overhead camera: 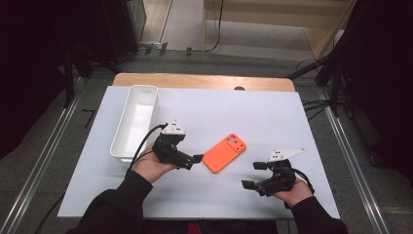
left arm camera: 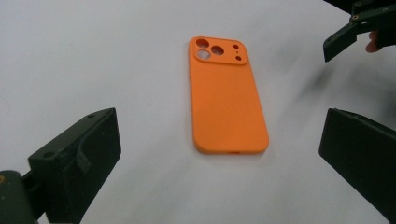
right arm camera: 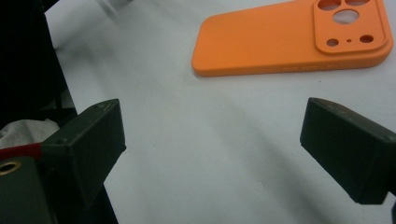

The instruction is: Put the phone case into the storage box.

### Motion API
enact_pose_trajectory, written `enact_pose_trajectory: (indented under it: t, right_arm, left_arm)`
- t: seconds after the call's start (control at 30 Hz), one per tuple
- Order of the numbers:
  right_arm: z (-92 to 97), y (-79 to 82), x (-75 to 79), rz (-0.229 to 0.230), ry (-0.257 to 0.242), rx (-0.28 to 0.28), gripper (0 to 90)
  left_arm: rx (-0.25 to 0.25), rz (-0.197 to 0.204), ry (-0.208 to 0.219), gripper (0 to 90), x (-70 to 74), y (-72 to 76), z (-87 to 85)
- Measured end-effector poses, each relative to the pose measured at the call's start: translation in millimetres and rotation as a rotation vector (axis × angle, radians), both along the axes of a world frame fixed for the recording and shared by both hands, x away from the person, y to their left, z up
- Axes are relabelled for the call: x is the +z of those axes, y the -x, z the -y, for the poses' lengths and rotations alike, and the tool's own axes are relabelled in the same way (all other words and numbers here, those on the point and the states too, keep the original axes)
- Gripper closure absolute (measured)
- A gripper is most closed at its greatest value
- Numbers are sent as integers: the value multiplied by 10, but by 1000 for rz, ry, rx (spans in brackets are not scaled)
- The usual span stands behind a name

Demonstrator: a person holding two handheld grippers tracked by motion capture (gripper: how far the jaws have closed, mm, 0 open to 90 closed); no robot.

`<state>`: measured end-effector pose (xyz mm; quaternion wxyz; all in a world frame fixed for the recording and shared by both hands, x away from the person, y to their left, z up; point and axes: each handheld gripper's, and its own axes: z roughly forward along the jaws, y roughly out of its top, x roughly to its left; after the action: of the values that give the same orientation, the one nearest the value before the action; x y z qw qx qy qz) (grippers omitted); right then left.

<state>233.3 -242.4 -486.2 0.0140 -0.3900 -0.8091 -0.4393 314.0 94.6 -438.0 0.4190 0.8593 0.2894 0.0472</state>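
Observation:
An orange phone case (overhead camera: 225,152) lies flat on the white table, back side up with its camera cutouts toward the far right. My left gripper (overhead camera: 194,161) is just left of it, pointing at it. In the left gripper view the jaws of that gripper (left arm camera: 219,163) stand wide open, and the case (left arm camera: 226,102) lies ahead of them, untouched. My right gripper (overhead camera: 253,174) is at the case's near right, open and empty. The right gripper view has the case (right arm camera: 289,39) beyond the open jaws of that gripper (right arm camera: 212,140). The right gripper's jaw tip (left arm camera: 345,39) also appears far off in the left gripper view.
A long white tray (overhead camera: 134,122) stands at the table's left, close behind my left hand. The white table cover (overhead camera: 272,112) ends at a wooden edge (overhead camera: 204,80) at the back. Tripod legs and cables stand on the floor to the right.

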Motion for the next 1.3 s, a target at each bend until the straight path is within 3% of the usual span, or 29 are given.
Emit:
enact_pose_trajectory:
  t: [0.53, 1.3]
  right_arm:
    - [-2, -1, -2, 8, -3, -4, 57]
    - [47, 107, -7, 13, -2, -46, 57]
  left_arm:
    - [-5, -5, 11, 0, 49, -103, 198]
    - [-28, -3, -48, 2, -81, -200, 547]
